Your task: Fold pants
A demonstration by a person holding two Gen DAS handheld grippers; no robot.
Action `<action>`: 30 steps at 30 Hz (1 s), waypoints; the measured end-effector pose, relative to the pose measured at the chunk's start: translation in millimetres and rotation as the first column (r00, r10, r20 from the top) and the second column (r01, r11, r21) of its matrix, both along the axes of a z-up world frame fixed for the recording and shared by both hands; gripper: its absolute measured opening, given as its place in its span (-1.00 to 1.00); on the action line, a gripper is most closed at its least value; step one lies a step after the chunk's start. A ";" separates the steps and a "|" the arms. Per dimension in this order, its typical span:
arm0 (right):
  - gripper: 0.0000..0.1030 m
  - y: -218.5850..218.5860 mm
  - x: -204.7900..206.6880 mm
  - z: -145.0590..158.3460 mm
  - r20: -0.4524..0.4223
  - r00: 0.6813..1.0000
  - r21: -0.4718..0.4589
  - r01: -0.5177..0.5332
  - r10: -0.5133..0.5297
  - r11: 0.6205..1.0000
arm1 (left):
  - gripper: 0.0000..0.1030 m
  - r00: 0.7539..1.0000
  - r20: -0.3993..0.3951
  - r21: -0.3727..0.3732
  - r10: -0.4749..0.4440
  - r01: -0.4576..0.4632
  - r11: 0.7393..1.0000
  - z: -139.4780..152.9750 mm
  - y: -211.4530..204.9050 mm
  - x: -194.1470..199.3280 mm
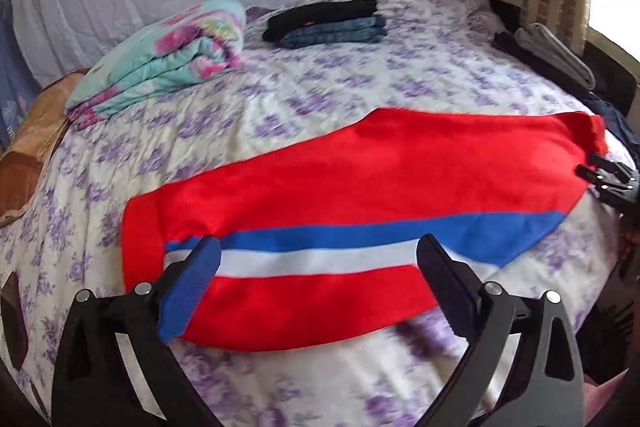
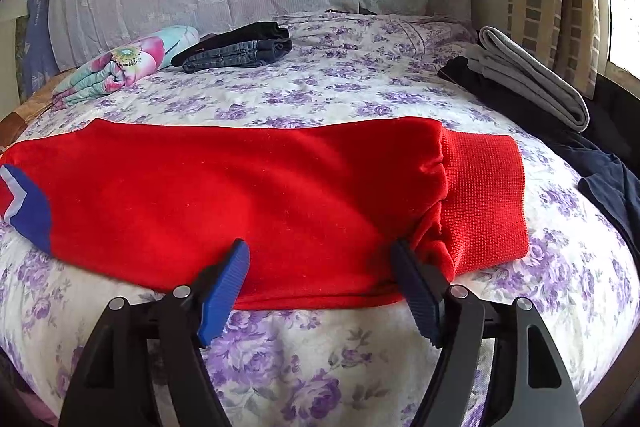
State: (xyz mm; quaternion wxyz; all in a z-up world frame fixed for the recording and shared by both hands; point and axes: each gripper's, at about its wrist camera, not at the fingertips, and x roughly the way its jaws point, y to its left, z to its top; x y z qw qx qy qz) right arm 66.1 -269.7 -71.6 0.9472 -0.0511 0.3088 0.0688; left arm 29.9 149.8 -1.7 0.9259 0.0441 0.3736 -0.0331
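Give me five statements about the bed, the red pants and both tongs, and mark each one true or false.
1. The red pants lie flat on the floral bedspread. True.
2. The right tongs are shut on the ribbed cuff. False: their jaws stand open at the near edge of the pants.
3. The left tongs are open over the blue and white stripes. True.
4. The folded grey garment lies on the pants. False: it lies apart, at the right edge of the bed.
5. Folded jeans lie under a black garment. True.
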 end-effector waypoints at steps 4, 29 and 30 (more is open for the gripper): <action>0.46 0.8 -0.2 0.0 0.000 1.000 0.000 -0.001 0.001 1.000 | 0.90 0.997 0.003 -0.098 -0.076 0.076 0.992 4.7 -48.0 15.3; 0.51 3.9 -4.2 0.3 0.008 1.000 0.016 -0.017 0.016 1.000 | 0.91 0.997 -0.065 -0.131 -0.053 0.044 0.990 3.0 -89.0 18.0; 0.52 4.2 -4.3 0.4 0.008 1.000 0.016 -0.018 0.017 1.000 | 0.91 0.996 -0.052 -0.140 -0.071 0.063 0.988 7.5 -96.0 32.0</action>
